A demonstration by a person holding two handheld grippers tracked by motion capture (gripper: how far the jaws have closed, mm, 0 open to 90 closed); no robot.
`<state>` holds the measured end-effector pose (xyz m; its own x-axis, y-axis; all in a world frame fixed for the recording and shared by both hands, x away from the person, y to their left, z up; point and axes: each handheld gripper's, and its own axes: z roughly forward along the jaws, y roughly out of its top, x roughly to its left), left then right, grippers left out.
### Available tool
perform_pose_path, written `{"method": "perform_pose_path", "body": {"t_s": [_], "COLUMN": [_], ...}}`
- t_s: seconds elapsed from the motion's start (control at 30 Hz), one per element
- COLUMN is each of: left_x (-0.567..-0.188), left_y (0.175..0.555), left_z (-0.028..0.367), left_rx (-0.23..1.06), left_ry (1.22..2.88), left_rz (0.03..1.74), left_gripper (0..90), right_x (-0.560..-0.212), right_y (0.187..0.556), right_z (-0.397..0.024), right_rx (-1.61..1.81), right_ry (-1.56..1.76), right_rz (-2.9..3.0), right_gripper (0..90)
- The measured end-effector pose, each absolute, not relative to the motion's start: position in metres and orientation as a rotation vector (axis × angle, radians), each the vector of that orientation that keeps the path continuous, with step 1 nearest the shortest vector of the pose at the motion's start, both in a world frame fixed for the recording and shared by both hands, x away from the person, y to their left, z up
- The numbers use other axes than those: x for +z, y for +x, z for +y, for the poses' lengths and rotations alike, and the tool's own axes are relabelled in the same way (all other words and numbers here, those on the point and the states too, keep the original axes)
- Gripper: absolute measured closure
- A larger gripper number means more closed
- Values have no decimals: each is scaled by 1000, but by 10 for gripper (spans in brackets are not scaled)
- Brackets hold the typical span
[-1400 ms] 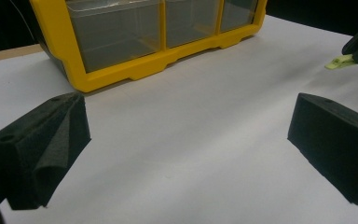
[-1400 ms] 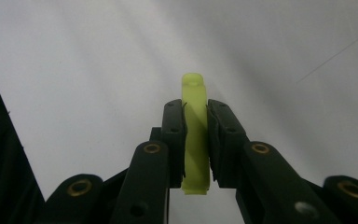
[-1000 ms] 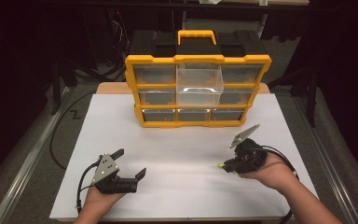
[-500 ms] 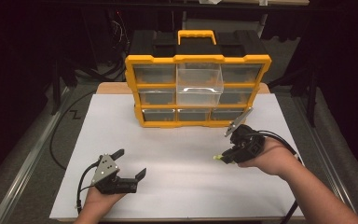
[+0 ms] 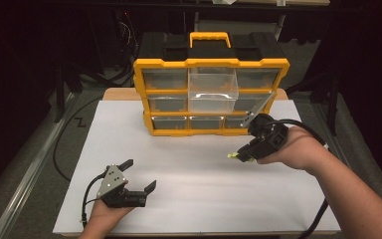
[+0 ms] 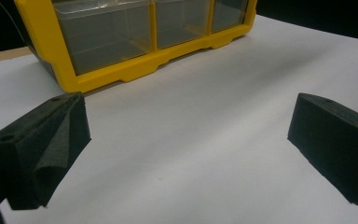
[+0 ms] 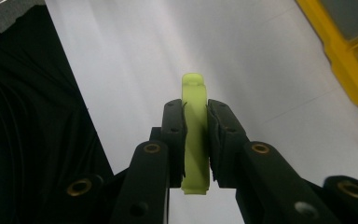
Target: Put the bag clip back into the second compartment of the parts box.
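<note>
A yellow organiser box (image 5: 211, 94) with clear drawers stands at the back of the white table top (image 5: 189, 164); its upper middle drawer (image 5: 213, 89) is pulled out. My right gripper (image 5: 238, 156) hovers in front of the box's lower right corner, shut on a small lime-green plastic piece (image 5: 233, 156). In the right gripper view that green piece (image 7: 195, 130) stands upright, pinched between the two pads (image 7: 173, 135). My left gripper (image 5: 139, 175) rests low at the front left, open, and the left gripper view has bare white surface between its black fingertips (image 6: 42, 144).
The box's yellow lower edge (image 6: 135, 67) lies ahead of the left gripper. A black cable (image 5: 298, 124) trails from the right gripper over the wrist. Dark floor and cables (image 5: 74, 129) border the table's left edge; a black cloth (image 7: 32, 116) lies beside the white surface.
My right hand has risen and moved back toward the box's lower right corner, carrying the green piece. The left hand has stayed put.
</note>
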<state>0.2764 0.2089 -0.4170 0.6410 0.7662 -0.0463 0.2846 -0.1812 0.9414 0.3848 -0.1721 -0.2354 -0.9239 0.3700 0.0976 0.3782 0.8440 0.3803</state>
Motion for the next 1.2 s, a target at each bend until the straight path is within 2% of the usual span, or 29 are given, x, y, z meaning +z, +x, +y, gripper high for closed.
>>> {"method": "perform_pose_path", "body": {"t_s": [1.2], "left_x": [-416], "left_y": [274], "left_z": [211], "left_rx": [544], "left_ry": [1757], "left_rz": [849], "left_gripper": [4], "right_x": [-108], "right_y": [400], "right_z": [-158], "right_rx": [-678], "right_ry": [-581], "right_rz": [-3127], "right_gripper": [795]}}
